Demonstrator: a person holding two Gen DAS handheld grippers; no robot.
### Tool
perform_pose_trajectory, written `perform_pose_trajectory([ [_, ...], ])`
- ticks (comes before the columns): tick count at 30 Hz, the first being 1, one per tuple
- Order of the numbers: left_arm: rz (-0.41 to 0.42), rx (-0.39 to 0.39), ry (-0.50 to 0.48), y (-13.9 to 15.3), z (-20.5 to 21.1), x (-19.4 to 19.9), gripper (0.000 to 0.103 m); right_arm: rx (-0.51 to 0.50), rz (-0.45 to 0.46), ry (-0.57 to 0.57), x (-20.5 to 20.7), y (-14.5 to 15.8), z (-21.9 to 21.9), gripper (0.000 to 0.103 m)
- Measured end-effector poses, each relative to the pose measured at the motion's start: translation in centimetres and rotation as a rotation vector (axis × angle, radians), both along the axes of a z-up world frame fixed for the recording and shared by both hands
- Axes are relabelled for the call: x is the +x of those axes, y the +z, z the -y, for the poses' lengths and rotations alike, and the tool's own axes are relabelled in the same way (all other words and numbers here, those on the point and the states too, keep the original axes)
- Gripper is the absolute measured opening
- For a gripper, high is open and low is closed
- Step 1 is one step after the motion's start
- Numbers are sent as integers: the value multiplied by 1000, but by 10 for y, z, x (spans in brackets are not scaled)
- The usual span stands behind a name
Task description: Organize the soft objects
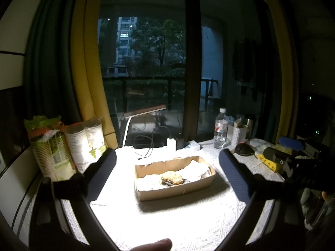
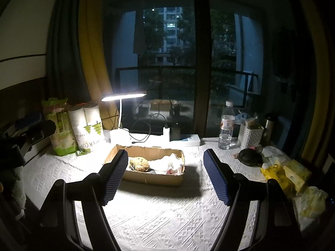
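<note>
A shallow cardboard box stands on the white tablecloth under the lamp. Inside it lie a small brown plush toy and a crumpled white cloth. My left gripper hangs short of the box with its fingers wide apart and nothing between them. My right gripper is open too, empty, its left finger overlapping the box's near left corner in the picture. A fingertip shows at the bottom edge of the left wrist view.
Sleeves of paper cups stand at the left. A lit desk lamp, power strip and cables lie behind the box. A water bottle, white basket, black pouch and yellow packets crowd the right.
</note>
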State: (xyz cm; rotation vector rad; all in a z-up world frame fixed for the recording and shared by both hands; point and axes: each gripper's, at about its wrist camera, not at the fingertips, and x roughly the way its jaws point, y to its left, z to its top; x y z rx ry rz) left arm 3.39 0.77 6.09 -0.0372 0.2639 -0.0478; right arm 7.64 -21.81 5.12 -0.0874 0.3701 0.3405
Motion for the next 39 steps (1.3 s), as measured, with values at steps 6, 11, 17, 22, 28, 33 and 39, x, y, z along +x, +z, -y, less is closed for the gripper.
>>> perform_pose_trajectory([
  [6, 1, -1, 1, 0, 0, 0, 99, -1, 1, -1, -1, 0, 0, 77],
  [11, 0, 1, -3, 0, 0, 0, 99, 0, 0, -2, 0, 0, -1, 77],
  [17, -2, 7, -9, 0, 1, -1, 99, 0, 0, -2, 0, 0, -1, 77],
  [22, -2, 9, -10, 0, 2, -1, 99, 0, -3, -4, 0, 0, -1, 77],
  [28, -3, 15, -17, -1, 4, 0, 99, -1, -4, -3, 0, -1, -1, 77],
  [33, -4, 15, -18, -1, 5, 0, 99, 0, -5, -3, 1, -1, -1, 77],
  [39, -9, 19, -24, -2, 6, 2, 99, -1, -8, -3, 1, -3, 0, 77],
])
